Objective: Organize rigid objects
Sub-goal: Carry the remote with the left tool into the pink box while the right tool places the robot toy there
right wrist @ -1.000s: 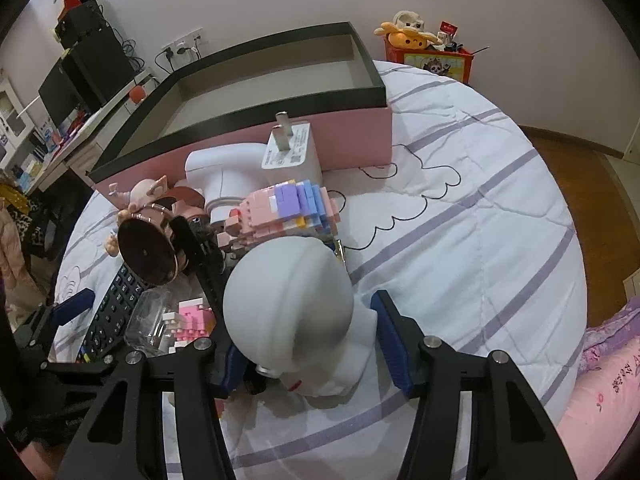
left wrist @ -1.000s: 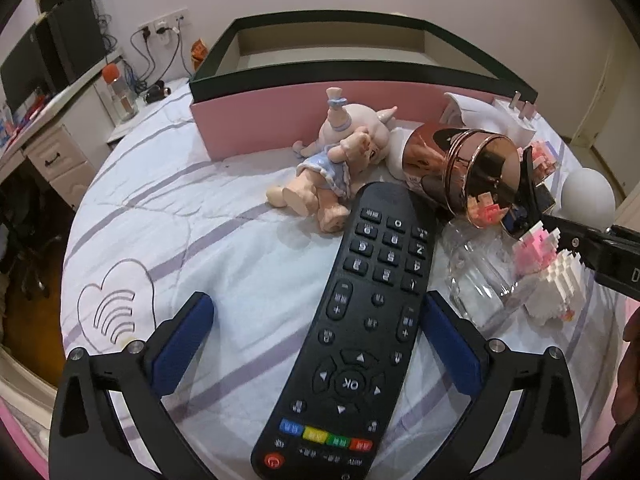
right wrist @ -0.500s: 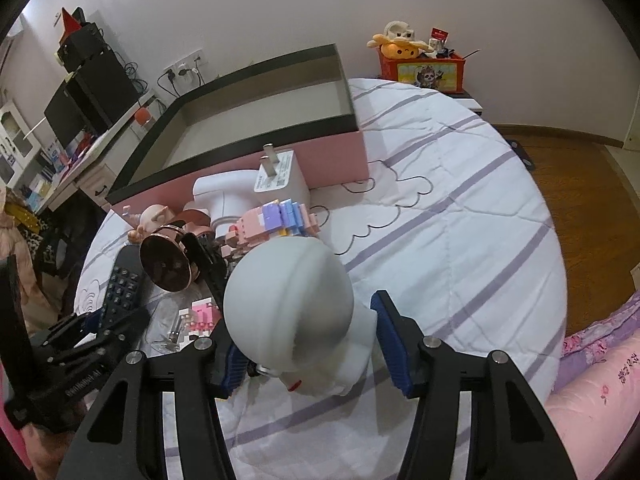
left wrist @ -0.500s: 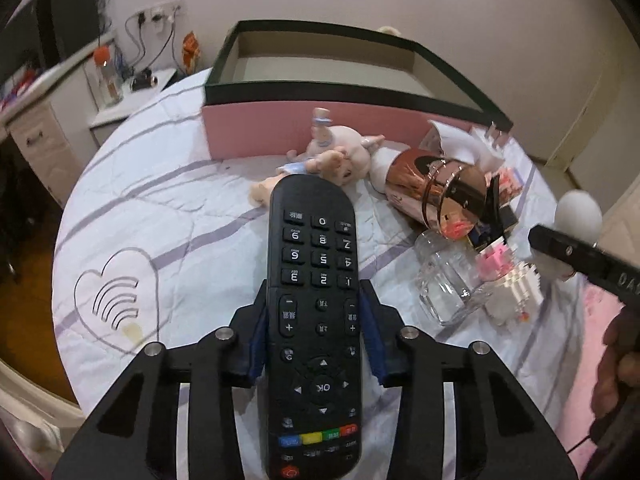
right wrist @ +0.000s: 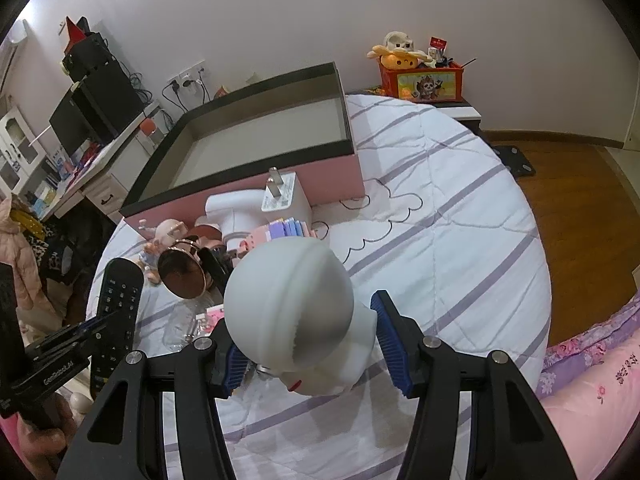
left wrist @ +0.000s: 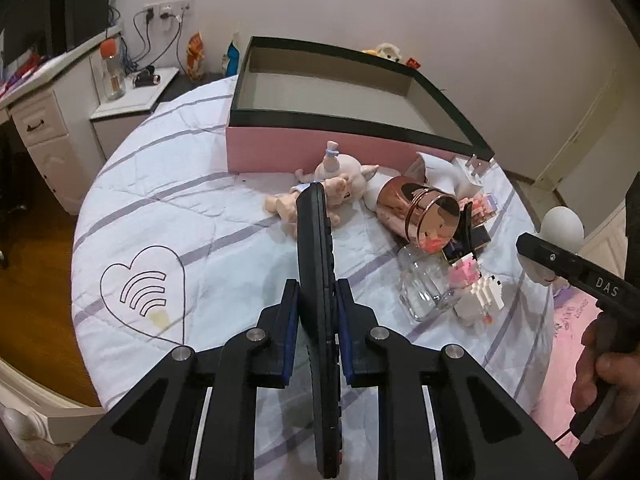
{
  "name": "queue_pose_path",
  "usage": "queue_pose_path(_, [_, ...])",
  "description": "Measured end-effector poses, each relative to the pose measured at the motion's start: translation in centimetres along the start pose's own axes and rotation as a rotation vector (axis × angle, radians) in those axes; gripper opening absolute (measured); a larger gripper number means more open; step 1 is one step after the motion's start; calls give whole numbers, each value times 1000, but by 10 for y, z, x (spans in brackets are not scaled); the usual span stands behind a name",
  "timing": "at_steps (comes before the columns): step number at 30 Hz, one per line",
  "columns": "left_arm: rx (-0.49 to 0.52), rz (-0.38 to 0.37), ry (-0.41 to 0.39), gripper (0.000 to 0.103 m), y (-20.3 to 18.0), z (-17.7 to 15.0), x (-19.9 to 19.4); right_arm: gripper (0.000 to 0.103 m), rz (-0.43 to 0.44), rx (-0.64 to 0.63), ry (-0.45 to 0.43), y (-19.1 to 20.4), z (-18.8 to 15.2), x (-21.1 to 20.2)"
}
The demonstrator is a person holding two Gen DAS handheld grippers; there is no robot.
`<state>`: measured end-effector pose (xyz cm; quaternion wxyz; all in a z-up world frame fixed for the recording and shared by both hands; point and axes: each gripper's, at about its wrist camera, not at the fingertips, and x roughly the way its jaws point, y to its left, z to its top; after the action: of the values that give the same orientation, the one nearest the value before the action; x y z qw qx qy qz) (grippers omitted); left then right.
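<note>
Remote (left wrist: 316,280) between clamped hand-held gripper (left wrist: 317,300) fingers

black remote (left wrist: 316,280); pink box (left wrist: 320,148); purple-striped sheet (left wrist: 180,184)

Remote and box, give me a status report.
Left gripper shut on remote. Right gripper shut on white figure. Box open, path clear.

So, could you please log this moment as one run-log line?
left gripper: shut on remote, lifted edge-on | right gripper: shut on white figure | box: empty
</note>
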<state>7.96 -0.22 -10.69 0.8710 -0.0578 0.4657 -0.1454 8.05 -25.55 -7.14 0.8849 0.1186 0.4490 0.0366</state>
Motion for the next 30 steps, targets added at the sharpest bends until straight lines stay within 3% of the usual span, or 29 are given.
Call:
queue_pose_path(6, [-7, -18, -7, 17, -2, 3, -5, 57, 2, -1, 0, 0, 1, -1])
queue_pose_path(12, [24, -38, -77, 17, -12, 28, -30, 57, 20, -44, -32, 15, 21, -8])
queue_pose_path(22, [74, -51, -207, 17, -19, 109, -49, 57, 64, -146, -131, 50, 106, -16])
queue_pose_path(30, [79, -51, -218, 17, -11, 174, -25, 57, 71, -165, -78, 62, 159, 35])
